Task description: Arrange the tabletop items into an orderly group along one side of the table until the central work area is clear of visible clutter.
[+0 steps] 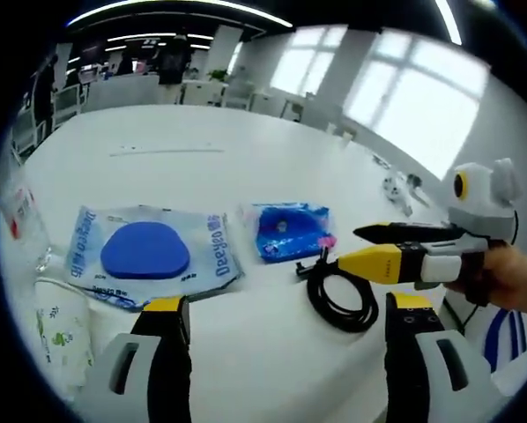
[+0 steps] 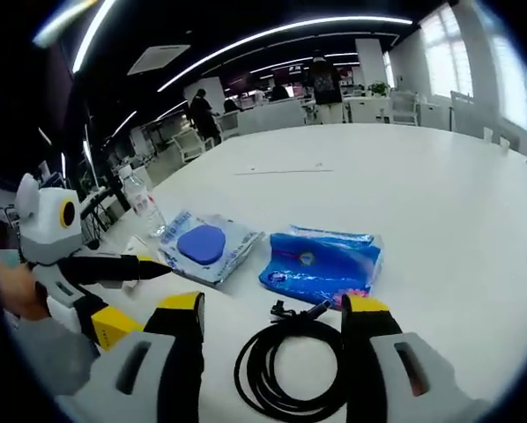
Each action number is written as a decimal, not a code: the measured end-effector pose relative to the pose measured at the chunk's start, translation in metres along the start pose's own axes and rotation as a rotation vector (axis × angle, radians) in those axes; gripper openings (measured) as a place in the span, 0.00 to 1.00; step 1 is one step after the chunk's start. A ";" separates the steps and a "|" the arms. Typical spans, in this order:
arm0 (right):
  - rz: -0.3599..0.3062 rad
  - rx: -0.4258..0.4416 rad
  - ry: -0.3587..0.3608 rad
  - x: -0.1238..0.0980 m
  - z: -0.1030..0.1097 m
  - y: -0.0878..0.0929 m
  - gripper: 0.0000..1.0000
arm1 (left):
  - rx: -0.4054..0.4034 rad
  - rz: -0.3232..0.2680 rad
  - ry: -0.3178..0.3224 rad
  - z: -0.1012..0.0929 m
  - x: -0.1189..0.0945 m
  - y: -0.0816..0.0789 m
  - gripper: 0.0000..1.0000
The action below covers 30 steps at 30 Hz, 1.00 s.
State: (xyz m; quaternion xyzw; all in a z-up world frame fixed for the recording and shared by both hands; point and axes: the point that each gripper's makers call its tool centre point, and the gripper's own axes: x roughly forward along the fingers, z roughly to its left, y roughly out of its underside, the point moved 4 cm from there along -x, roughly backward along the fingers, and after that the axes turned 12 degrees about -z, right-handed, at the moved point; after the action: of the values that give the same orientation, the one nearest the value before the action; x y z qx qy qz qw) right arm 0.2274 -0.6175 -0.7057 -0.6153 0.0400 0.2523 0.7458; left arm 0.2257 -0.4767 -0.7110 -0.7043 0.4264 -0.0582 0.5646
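A clear printed packet holding a blue pad lies on the white table beside a crinkled blue pouch. A coiled black cable rests near the table edge. My right gripper is open, its jaws straddling the coil's top end. From the left gripper view, that right gripper reaches in from the right, just above the coil. My left gripper stands open and holds nothing, in front of the pad packet and the coil.
A water bottle stands left of the packet, with a white green-printed pack next to it. Small items lie near the far right edge. Desks, chairs and people fill the room behind the table.
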 end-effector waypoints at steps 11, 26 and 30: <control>0.001 0.005 -0.021 0.010 0.022 0.000 0.61 | 0.004 -0.012 -0.060 0.039 -0.019 -0.011 0.87; 0.021 0.004 -0.026 0.011 0.030 0.003 0.60 | -0.013 -0.020 -0.086 0.056 -0.026 -0.013 0.86; 0.027 0.011 -0.032 0.011 0.033 0.004 0.59 | -0.012 -0.015 -0.081 0.057 -0.026 -0.012 0.85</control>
State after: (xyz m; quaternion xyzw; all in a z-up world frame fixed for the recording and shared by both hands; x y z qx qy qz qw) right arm 0.2276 -0.5827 -0.7056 -0.6064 0.0377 0.2717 0.7463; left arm 0.2478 -0.4172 -0.7109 -0.7128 0.3981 -0.0312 0.5767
